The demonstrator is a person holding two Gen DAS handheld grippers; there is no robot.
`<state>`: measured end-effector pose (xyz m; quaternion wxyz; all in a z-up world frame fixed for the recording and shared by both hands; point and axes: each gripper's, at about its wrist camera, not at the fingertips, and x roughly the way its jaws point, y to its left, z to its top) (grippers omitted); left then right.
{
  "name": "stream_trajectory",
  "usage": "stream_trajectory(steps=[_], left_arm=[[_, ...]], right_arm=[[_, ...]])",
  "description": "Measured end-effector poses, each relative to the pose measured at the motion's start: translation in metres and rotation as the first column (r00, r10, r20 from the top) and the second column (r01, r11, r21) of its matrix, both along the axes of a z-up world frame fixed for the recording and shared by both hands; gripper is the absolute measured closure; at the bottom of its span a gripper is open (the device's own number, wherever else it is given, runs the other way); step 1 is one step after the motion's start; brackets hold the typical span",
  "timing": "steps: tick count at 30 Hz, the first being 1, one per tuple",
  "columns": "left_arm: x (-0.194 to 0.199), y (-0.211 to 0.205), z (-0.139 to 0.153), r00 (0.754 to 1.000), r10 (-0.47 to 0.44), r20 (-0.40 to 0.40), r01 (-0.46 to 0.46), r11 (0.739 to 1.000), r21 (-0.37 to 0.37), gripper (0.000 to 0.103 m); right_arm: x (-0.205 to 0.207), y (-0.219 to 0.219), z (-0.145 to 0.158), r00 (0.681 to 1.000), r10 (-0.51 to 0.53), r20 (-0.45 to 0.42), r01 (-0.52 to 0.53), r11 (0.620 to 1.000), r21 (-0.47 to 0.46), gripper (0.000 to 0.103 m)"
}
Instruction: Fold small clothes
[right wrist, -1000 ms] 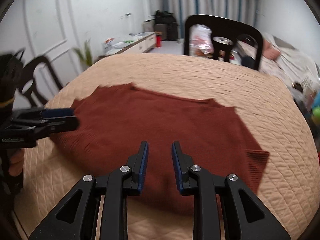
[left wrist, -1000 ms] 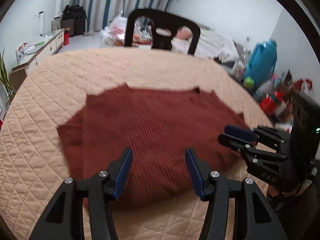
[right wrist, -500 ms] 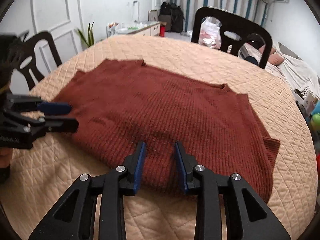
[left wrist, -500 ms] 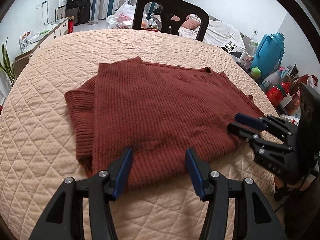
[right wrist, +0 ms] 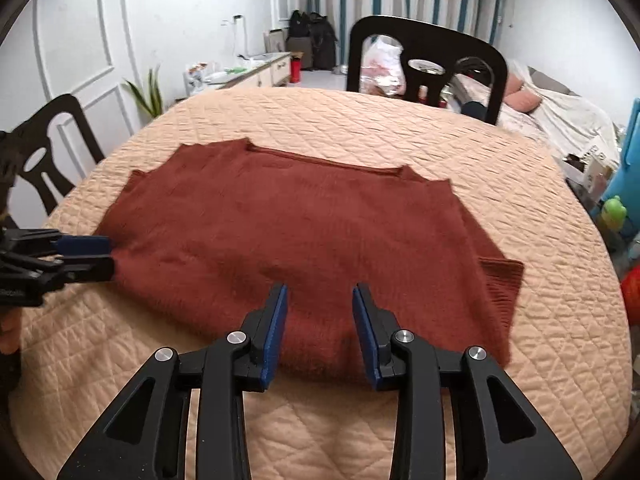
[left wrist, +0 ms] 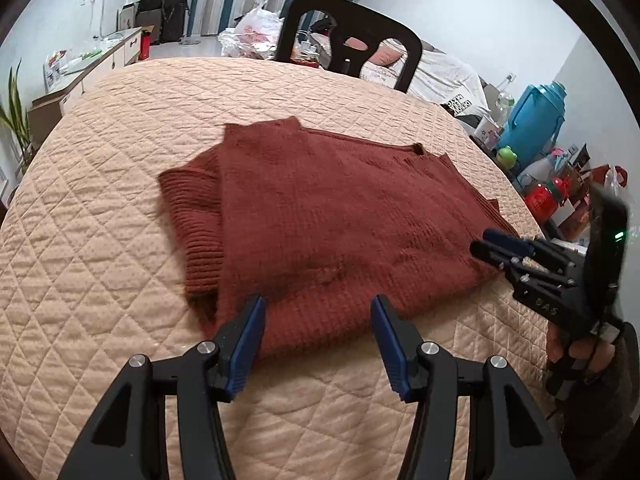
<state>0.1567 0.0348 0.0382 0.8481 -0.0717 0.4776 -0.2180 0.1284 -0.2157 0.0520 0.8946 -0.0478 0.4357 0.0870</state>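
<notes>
A rust-red knitted sweater (left wrist: 340,216) lies folded flat on the quilted peach table cover (left wrist: 100,264); it also shows in the right wrist view (right wrist: 304,236), with a ribbed sleeve cuff (right wrist: 500,280) sticking out at its right. My left gripper (left wrist: 318,332) is open and empty, just short of the sweater's near hem. My right gripper (right wrist: 320,320) is open and empty over the near hem. In the left wrist view the right gripper (left wrist: 496,246) sits at the sweater's right corner. In the right wrist view the left gripper (right wrist: 86,256) sits at its left edge.
A black chair (left wrist: 352,52) stands at the table's far side and another (right wrist: 52,148) at its left. A blue thermos (left wrist: 536,120), bottles and bags crowd the floor to the right. A bed (right wrist: 560,116) lies behind.
Both grippers have drawn back from over the sweater toward its near hem. The right gripper's jaws have opened wider. The sweater lies still.
</notes>
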Motion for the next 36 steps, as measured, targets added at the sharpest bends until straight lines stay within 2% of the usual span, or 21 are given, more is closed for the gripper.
stream_trajectory(steps=[2,3,9,12,17,22,26,29,32,34,36], left_arm=[[0.001,0.008,-0.002,1.000,0.007,-0.018,-0.008,0.999,-0.034,0.045],[0.001,0.011,-0.002,1.000,0.011,-0.027,-0.012,0.999,-0.041,0.045],[-0.002,0.023,0.007,1.000,0.030,0.004,-0.030,0.999,-0.018,0.045],[0.002,0.039,0.013,0.997,0.069,0.014,-0.069,0.997,-0.036,0.040],[0.011,0.069,0.018,0.993,0.121,0.000,-0.121,0.988,-0.094,0.034],[0.011,0.085,0.020,0.992,0.128,0.007,-0.126,0.985,-0.114,0.032],[0.010,0.091,0.023,0.994,0.103,0.036,-0.099,0.989,-0.107,0.026],[0.014,0.095,0.023,0.995,0.092,0.036,-0.086,0.988,-0.132,0.023],[0.024,0.098,0.023,0.996,0.080,0.032,-0.075,0.986,-0.149,0.022],[0.032,0.097,0.022,0.998,0.063,0.028,-0.058,0.984,-0.170,0.022],[0.039,0.098,0.020,0.999,0.042,0.010,-0.038,0.974,-0.222,0.022]], right_arm=[[0.004,-0.002,-0.014,0.999,-0.008,-0.044,0.006,1.000,-0.027,0.068],[0.002,-0.003,-0.014,1.000,-0.001,-0.016,0.000,1.000,-0.021,0.067],[-0.006,0.002,0.001,1.000,-0.016,0.000,0.016,1.000,-0.022,0.067],[-0.013,0.015,0.013,0.999,0.029,0.038,-0.030,0.999,0.020,0.067],[-0.023,0.054,0.019,0.987,0.145,0.073,-0.147,0.989,0.012,0.067],[-0.027,0.095,0.018,0.963,0.256,0.088,-0.259,0.966,0.015,0.054],[-0.030,0.123,0.016,0.936,0.335,0.112,-0.340,0.940,0.027,0.053],[-0.032,0.147,0.011,0.914,0.388,0.119,-0.391,0.921,0.001,0.048],[-0.033,0.168,0.005,0.895,0.433,0.111,-0.434,0.901,-0.010,0.047],[-0.033,0.182,0.000,0.888,0.450,0.099,-0.450,0.893,-0.020,0.047],[-0.033,0.191,-0.003,0.880,0.465,0.093,-0.465,0.885,-0.027,0.047]])
